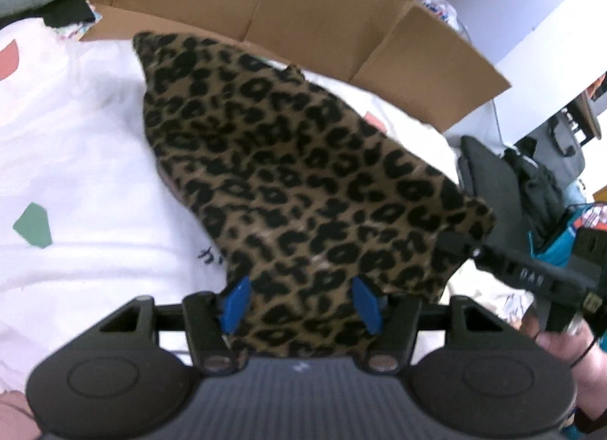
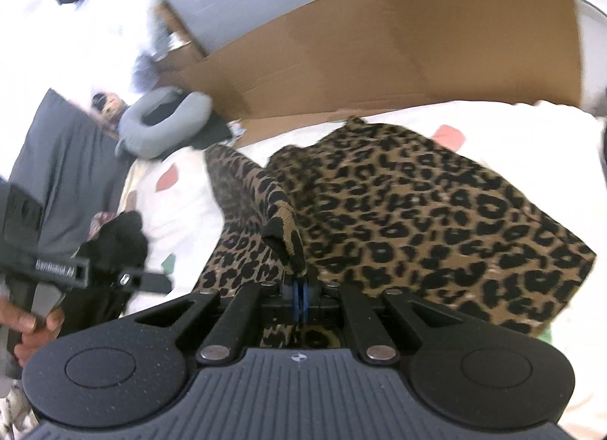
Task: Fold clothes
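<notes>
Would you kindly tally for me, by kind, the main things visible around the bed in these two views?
Leopard-print garment: 1
Handheld tools: 2, left tool, right tool
Cardboard box: 1
Grey neck pillow: 1
White patterned bedcover: 1
Total: 6

One leopard-print garment point(image 1: 303, 174), two grippers point(image 1: 301, 301)
</notes>
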The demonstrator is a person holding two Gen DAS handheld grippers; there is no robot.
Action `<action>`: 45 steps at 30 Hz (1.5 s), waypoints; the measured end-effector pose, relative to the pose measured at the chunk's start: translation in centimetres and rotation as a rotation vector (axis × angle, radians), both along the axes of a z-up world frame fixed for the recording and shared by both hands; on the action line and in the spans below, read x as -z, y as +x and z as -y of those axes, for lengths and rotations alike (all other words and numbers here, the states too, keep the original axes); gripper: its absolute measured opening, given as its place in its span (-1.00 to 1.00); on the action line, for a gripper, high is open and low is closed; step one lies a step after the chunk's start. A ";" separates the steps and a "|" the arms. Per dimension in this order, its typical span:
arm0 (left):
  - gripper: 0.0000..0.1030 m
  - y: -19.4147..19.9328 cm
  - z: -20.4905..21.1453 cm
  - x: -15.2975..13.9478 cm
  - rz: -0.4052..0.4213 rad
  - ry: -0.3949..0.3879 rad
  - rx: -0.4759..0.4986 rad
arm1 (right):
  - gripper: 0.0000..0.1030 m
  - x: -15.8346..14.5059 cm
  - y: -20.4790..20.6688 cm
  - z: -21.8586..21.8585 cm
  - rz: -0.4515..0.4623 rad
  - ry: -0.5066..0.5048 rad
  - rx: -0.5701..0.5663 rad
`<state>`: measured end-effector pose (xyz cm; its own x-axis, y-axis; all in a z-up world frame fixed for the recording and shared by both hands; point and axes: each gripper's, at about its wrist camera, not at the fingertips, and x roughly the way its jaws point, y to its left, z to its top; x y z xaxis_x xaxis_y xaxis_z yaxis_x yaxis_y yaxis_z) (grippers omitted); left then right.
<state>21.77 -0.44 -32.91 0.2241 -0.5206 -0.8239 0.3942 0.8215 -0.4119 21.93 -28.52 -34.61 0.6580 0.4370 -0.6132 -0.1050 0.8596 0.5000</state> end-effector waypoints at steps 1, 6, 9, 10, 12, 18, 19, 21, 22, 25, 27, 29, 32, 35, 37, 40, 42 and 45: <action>0.22 -0.1 -0.1 0.1 -0.002 0.003 0.001 | -1.00 0.1 0.0 0.4 -0.004 0.000 0.009; 0.32 -0.4 -1.9 1.7 -0.023 0.010 0.005 | -1.00 0.5 0.0 2.2 -0.015 0.005 0.053; 0.32 -0.4 -3.4 3.1 -0.043 0.004 -0.002 | -1.00 0.9 -0.1 3.1 -0.026 0.006 0.076; 0.32 -0.5 -3.9 3.4 -0.049 -0.001 -0.003 | -1.00 1.0 -0.1 3.5 -0.030 0.004 0.084; 0.32 -0.6 -4.7 4.0 -0.060 -0.012 -0.005 | -1.00 1.4 -0.1 4.1 -0.041 -0.001 0.101; 0.32 -0.7 -7.0 5.0 -0.087 -0.042 -0.021 | -1.00 3.0 0.1 6.1 -0.089 0.000 0.163; 0.32 -0.6 -7.3 5.0 -0.087 -0.041 -0.018 | -1.00 3.3 0.1 6.5 -0.098 0.003 0.175; 0.32 -0.5 -7.9 5.1 -0.089 -0.041 -0.012 | -1.00 3.9 0.2 7.3 -0.115 0.012 0.201; 0.32 -0.5 -8.2 5.1 -0.091 -0.042 -0.009 | -1.00 4.2 0.3 7.7 -0.122 0.017 0.216; 0.32 -0.4 -9.1 5.0 -0.095 -0.045 -0.003 | -1.00 4.9 0.4 8.6 -0.139 0.029 0.253; 0.32 -0.3 -9.6 4.8 -0.095 -0.046 0.003 | -1.00 5.2 0.4 9.1 -0.146 0.041 0.275; 0.32 -0.3 -9.9 4.5 -0.093 -0.045 0.009 | -1.00 5.3 0.4 9.5 -0.149 0.051 0.292; 0.32 -0.4 -10.7 4.0 -0.092 -0.042 0.016 | -1.00 5.1 0.3 10.0 -0.141 0.063 0.314; 0.32 -0.8 -11.0 3.9 -0.091 -0.036 0.021 | -1.00 5.0 0.3 10.7 -0.134 0.080 0.339; 0.32 -0.8 -11.2 3.7 -0.091 -0.033 0.023 | -1.00 5.1 0.2 11.2 -0.136 0.087 0.360; 0.32 -0.7 -11.0 3.4 -0.081 -0.020 0.033 | -1.00 5.9 0.4 11.8 -0.152 0.093 0.385; 0.32 -0.5 -10.8 3.0 -0.072 -0.009 0.047 | -1.00 6.7 0.4 12.2 -0.172 0.097 0.400; 0.32 0.2 -10.3 1.9 -0.047 0.018 0.092 | -0.91 7.2 0.4 12.5 -0.188 0.124 0.415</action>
